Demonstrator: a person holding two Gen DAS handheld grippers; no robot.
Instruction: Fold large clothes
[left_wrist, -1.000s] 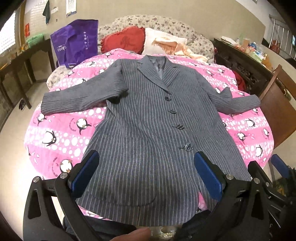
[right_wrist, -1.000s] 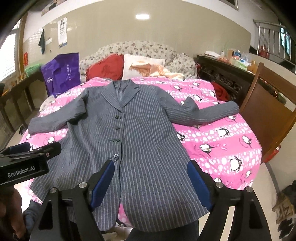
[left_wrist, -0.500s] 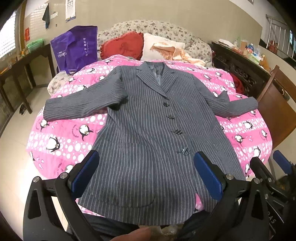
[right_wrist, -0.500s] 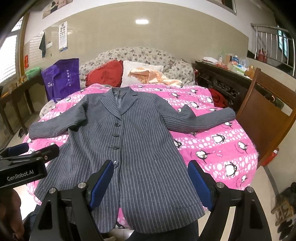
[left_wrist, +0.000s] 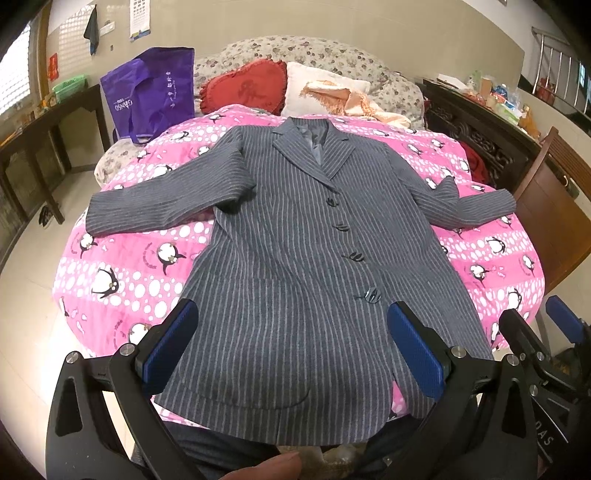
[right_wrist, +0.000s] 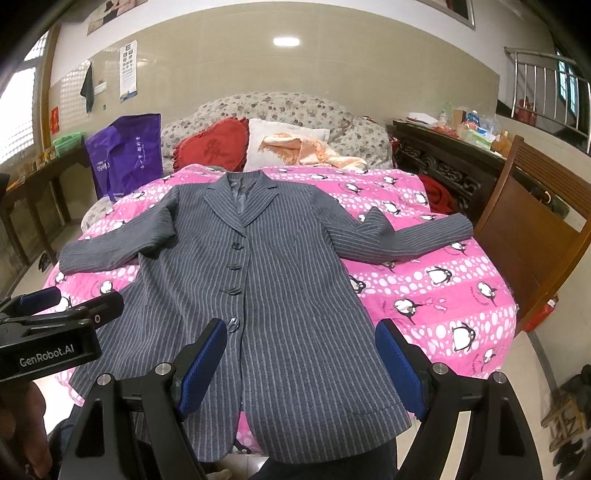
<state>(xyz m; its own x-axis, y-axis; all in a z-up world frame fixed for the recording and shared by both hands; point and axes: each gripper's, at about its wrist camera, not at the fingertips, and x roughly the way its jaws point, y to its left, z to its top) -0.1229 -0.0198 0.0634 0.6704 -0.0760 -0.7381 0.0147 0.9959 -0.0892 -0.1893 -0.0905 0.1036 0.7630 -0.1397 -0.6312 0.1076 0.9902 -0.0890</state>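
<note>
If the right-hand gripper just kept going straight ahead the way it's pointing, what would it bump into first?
Most likely the striped jacket: the right gripper, jaws open, points at its lower front panel, spread on the pink penguin blanket. How far above the cloth it is can't be judged.

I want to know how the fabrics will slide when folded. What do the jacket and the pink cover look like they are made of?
Jacket: looks like a matte woven suiting, maybe wool blend; fine pinstripes, crisp lapels, a shinier lining at the collar. Cover: seems a soft printed cotton or fleece; dull surface, penguin print, slight puffiness. Neither can be told for sure.
</note>
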